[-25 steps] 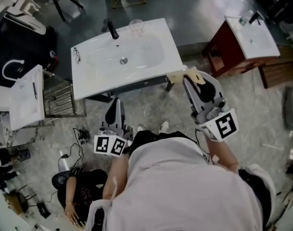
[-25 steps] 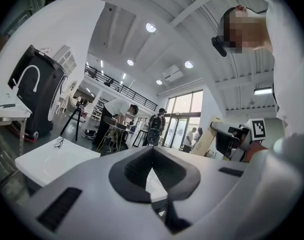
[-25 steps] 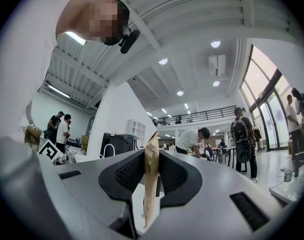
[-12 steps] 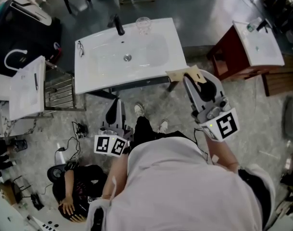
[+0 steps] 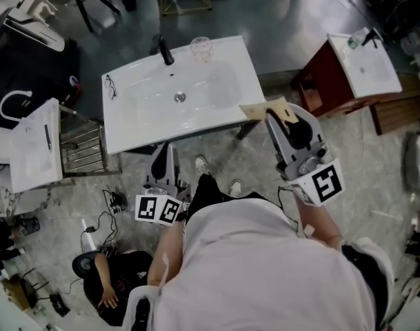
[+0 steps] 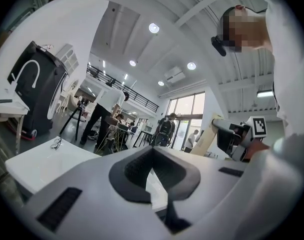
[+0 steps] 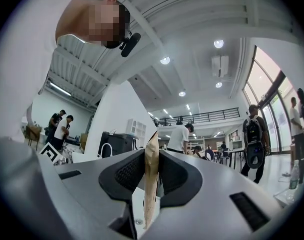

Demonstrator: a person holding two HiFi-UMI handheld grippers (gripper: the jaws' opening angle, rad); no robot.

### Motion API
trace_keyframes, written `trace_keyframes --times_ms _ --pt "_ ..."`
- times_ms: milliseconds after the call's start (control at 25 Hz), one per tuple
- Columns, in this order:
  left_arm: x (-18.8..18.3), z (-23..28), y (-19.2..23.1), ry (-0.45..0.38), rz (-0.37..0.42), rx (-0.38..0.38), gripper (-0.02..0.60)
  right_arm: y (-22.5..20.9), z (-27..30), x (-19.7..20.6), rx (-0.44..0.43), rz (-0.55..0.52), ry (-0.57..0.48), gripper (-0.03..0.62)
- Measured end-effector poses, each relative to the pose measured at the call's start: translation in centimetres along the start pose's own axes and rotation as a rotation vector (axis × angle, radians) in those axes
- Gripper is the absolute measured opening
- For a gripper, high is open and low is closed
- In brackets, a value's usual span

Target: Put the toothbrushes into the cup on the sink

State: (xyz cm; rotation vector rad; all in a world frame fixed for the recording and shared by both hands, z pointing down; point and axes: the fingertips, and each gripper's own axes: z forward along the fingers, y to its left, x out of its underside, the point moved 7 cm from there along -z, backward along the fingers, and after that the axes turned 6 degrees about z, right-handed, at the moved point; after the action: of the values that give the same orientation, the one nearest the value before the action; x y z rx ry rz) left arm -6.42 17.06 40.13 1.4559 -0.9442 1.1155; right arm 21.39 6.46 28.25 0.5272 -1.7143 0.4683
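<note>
A white sink (image 5: 127, 126) fills the upper middle of the head view, with a black tap (image 5: 165, 49) and a clear glass cup (image 5: 201, 47) on its back rim. Beside the sink's front right corner, my right gripper (image 5: 277, 114) is shut on a flat tan paper packet (image 5: 259, 109). In the right gripper view the packet (image 7: 151, 184) stands on edge between the pads of this gripper (image 7: 152, 156). My left gripper (image 5: 165, 158) hangs below the sink's front edge, pointing up, shut and empty (image 6: 152, 159). No bare toothbrush shows.
Eyeglasses (image 5: 110, 85) lie on the sink's left rim. A second basin on a red-brown cabinet (image 5: 361, 61) stands to the right. A white basin (image 5: 37, 143) and a metal rack (image 5: 85, 143) stand to the left. A person (image 5: 110, 281) and cables are on the floor.
The head view sways a little and the person's feet shift below the sink. Both grippers stay about where they were, and the packet stays in the right one.
</note>
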Motion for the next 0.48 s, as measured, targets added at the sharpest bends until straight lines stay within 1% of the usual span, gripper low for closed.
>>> trace_keyframes --times_ms 160,280,480 --pt "-0.2 1.4 1.6 0.014 0.007 0.013 0.003 -0.7 1.8 0.7 0.021 0.001 0.009 0.098" --pt "-0.8 2.3 3.4 0.016 0.018 -0.001 0.003 -1.2 3.1 1.3 0.028 -0.006 0.025 0.098" --pt "-2.3 3.5 6.8 0.001 0.045 -0.025 0.003 -2.0 5.6 1.5 0.067 -0.004 0.014 0.098"
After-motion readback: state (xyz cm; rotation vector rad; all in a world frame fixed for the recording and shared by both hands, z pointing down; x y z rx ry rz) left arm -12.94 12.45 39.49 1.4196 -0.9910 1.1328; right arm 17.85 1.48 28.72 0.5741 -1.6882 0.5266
